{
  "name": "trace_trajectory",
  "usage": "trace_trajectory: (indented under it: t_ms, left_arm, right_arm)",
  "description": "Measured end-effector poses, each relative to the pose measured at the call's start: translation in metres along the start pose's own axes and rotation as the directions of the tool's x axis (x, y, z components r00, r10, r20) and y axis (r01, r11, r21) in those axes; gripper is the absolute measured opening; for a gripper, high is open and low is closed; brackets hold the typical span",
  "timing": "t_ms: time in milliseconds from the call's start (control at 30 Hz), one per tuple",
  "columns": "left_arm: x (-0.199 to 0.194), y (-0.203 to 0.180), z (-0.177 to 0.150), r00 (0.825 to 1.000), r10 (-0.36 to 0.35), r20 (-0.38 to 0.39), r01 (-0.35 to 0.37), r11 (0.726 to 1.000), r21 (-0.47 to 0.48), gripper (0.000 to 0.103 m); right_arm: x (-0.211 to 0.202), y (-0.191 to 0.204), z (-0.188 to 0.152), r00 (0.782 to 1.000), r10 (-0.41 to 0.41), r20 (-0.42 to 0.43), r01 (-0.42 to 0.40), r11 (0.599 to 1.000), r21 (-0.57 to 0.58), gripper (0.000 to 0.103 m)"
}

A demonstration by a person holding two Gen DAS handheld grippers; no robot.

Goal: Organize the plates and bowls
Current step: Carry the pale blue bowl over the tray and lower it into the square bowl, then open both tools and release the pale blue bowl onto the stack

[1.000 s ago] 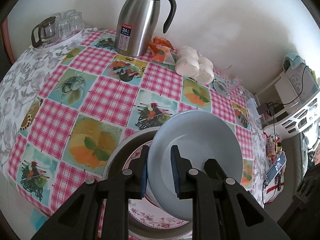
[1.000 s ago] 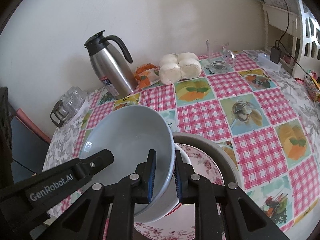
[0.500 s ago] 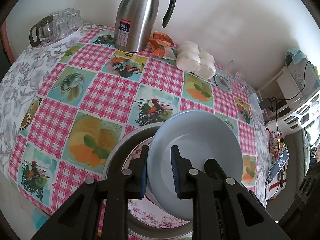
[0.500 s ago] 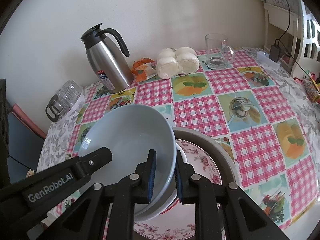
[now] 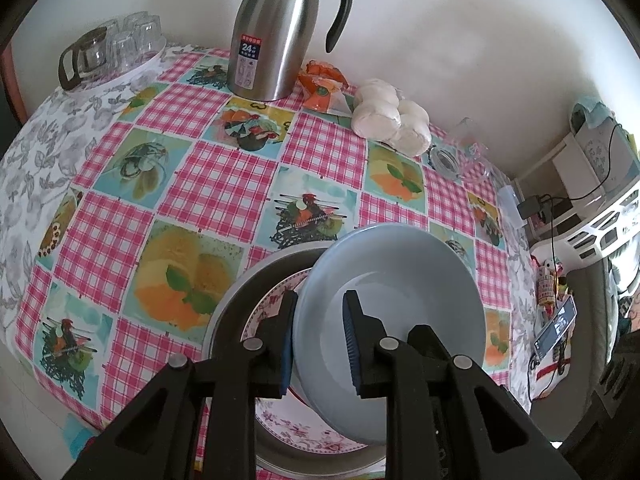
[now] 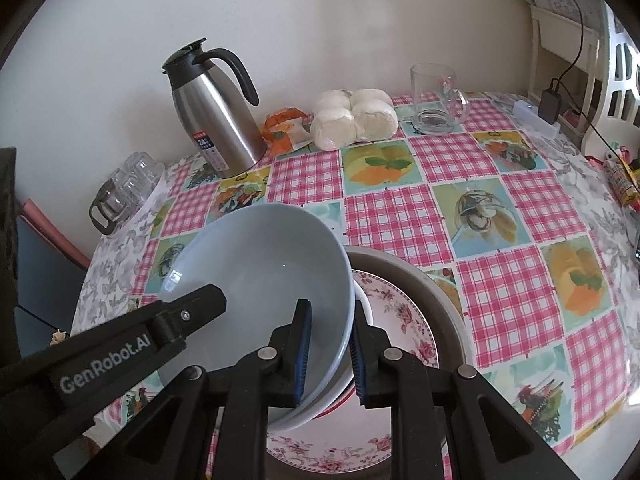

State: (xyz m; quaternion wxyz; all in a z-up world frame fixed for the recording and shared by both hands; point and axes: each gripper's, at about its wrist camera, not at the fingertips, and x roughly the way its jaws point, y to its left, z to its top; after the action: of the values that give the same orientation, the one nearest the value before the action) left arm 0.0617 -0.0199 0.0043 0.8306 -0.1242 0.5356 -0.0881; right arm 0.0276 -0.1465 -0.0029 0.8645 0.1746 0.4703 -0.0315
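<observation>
A pale blue bowl [image 5: 400, 304] is held by both grippers at opposite rims. My left gripper [image 5: 318, 344] is shut on its left rim; my right gripper [image 6: 330, 354] is shut on its right rim. The bowl [image 6: 264, 272] hangs tilted above a floral plate [image 6: 400, 320] that lies in a grey round basin [image 6: 444, 304]. A white bowl with a red rim [image 6: 340, 396] sits under the blue bowl on the plate. The plate [image 5: 272, 312] and basin [image 5: 236, 300] also show in the left wrist view. The left gripper's arm [image 6: 120, 352] crosses the right wrist view.
On the checked tablecloth [image 5: 208, 184] stand a steel thermos jug [image 5: 272, 36], an orange snack packet [image 5: 320, 88], white buns in plastic [image 5: 390, 120], a glass mug [image 6: 436, 100] and a tray of glasses [image 5: 116, 52]. A white shelf with cables [image 5: 592, 184] stands right.
Both grippers have risen a little with the blue bowl, so the table looks farther below. The grip on both rims is unchanged.
</observation>
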Motion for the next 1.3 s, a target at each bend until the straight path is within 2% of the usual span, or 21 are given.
trace_trajectory:
  t_ms: [367, 500, 667, 700, 733, 800, 967, 1100, 1300]
  left_arm:
    - [-0.002, 0.006, 0.002, 1.000, 0.000, 0.004, 0.000, 0.999, -0.034, 0.025]
    - [-0.003, 0.007, 0.002, 1.000, -0.008, 0.009, 0.008, 0.999, -0.039, 0.025]
    - [-0.004, 0.007, 0.002, 1.000, -0.012, 0.013, 0.013, 0.999, -0.040, 0.025]
    - [-0.004, 0.007, 0.002, 1.000, -0.014, 0.014, 0.015, 0.999, -0.040, 0.025]
    - [-0.004, 0.007, 0.002, 1.000, -0.015, 0.016, 0.016, 0.999, -0.040, 0.025]
    - [-0.005, 0.008, 0.003, 0.999, -0.025, 0.023, 0.026, 0.999, -0.045, 0.025]
    - [-0.004, 0.009, 0.003, 1.000, -0.017, 0.017, 0.017, 0.998, -0.052, 0.025]
    - [-0.006, 0.010, 0.003, 1.000, -0.014, 0.023, 0.015, 0.998, -0.063, 0.025]
    - [-0.005, 0.016, 0.003, 1.000, -0.011, 0.020, 0.013, 0.995, -0.096, 0.029]
  right_arm:
    - [-0.001, -0.003, 0.001, 1.000, 0.018, -0.005, -0.018, 1.000, 0.020, 0.025]
    - [-0.004, -0.004, 0.002, 1.000, 0.028, 0.008, -0.028, 0.999, 0.025, 0.030]
    - [-0.006, -0.005, 0.003, 0.999, 0.035, 0.015, -0.035, 0.999, 0.029, 0.032]
    - [-0.007, -0.005, 0.003, 0.999, 0.033, 0.022, -0.033, 0.999, 0.030, 0.035]
    - [-0.009, -0.005, 0.003, 0.999, 0.024, 0.033, -0.024, 0.999, 0.028, 0.045]
    - [-0.014, -0.005, 0.004, 0.998, -0.008, 0.060, 0.006, 1.000, 0.022, 0.051]
    - [-0.015, -0.012, 0.007, 0.998, 0.000, 0.066, -0.003, 0.999, 0.042, 0.054]
    - [-0.012, -0.018, 0.007, 0.998, -0.018, 0.059, 0.014, 0.998, 0.067, 0.062]
    - [-0.005, -0.032, 0.007, 0.998, -0.052, 0.037, 0.048, 0.993, 0.111, 0.062]
